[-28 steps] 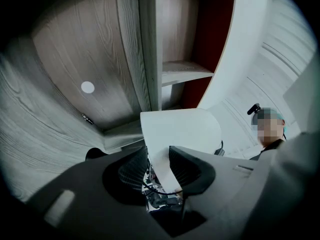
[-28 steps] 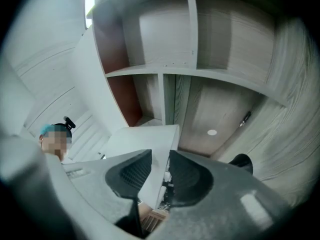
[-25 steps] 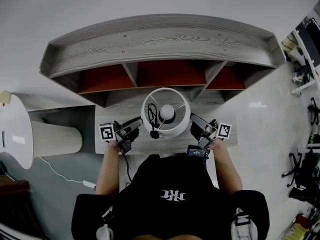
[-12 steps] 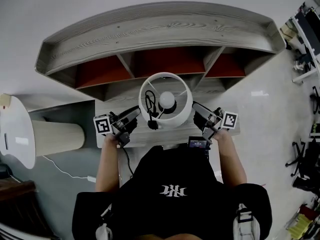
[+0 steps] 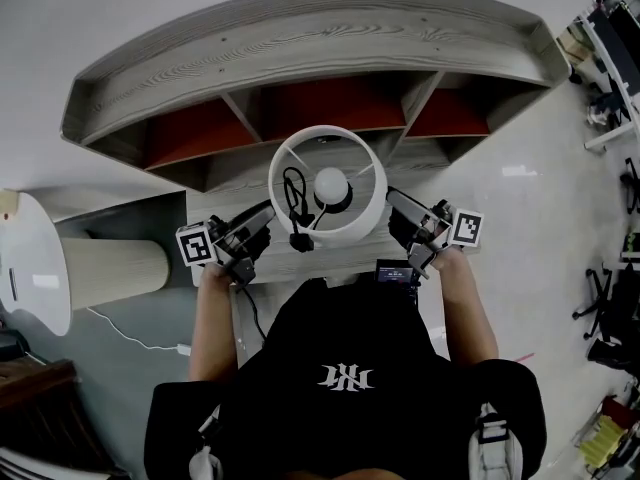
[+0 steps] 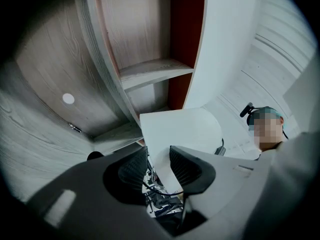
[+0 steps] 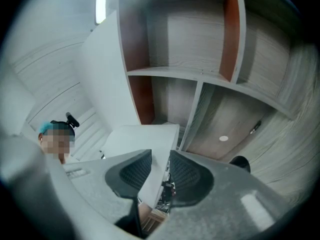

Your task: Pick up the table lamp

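Note:
The table lamp [image 5: 328, 183] has a round white shade, open at the top, with a bulb [image 5: 331, 182] and a black cord [image 5: 295, 208] inside. It hangs above the small wooden table [image 5: 205, 258], held by its shade from both sides. My left gripper [image 5: 262, 224] is shut on the shade's left wall; in the left gripper view the white shade [image 6: 180, 129] runs between the ribbed pads of the left gripper [image 6: 159, 166]. My right gripper [image 5: 396, 210] is shut on the right wall, and the right gripper view shows the shade [image 7: 145, 139] pinched in the right gripper [image 7: 160, 171].
A curved grey wooden shelf unit [image 5: 300, 38] with red-backed compartments stands just behind the lamp. At the left stand a white round table [image 5: 30, 268] and a pale cylinder [image 5: 110, 273], with a white cable [image 5: 130, 340] on the floor. Office chairs crowd the right edge.
Both grippers have risen together with the lamp between them. The shade now looks larger and nearer in the head view, and sits higher against the shelf.

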`<state>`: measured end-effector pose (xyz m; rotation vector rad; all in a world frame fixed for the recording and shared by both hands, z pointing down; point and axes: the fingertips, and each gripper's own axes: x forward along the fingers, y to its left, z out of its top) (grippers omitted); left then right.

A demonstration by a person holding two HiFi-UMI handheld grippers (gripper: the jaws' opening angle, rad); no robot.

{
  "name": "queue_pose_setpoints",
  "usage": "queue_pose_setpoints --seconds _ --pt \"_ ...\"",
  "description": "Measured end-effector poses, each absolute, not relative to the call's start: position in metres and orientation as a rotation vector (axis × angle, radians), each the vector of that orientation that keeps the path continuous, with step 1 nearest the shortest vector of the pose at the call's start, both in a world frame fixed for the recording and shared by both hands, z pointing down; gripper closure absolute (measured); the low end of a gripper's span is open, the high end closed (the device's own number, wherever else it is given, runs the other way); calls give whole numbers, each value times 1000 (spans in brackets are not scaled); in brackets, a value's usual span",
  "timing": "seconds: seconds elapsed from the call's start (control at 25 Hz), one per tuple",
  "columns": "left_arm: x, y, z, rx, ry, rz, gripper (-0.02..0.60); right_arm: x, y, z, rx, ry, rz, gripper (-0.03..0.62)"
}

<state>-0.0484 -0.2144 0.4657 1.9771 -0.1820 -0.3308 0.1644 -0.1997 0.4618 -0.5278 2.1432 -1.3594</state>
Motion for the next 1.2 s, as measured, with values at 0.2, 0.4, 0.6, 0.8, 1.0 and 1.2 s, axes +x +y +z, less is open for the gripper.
queue_pose_setpoints --seconds 0.2,0.4,0.6,0.8,1.0,1.2 --pt "-46 -213 448 2027 -181 -316 449 167 -196 445 -534 2154 -1337 487" --pt "-42 -211 430 2057 -195 -298 448 170 -190 428 -538 2164 -1320 485" --pt "-40 -209 415 2077 -194 -290 448 171 -186 408 -544 2179 -1291 486" --pt "-36 -205 399 2093 -191 -294 448 175 -184 389 -553 2186 -1266 486" --pt "-35 -204 380 2124 -184 -301 448 181 -183 380 -591 2218 -1223 485" --pt "-35 -204 371 2148 -182 -302 446 179 -184 367 -583 2230 -1190 485"
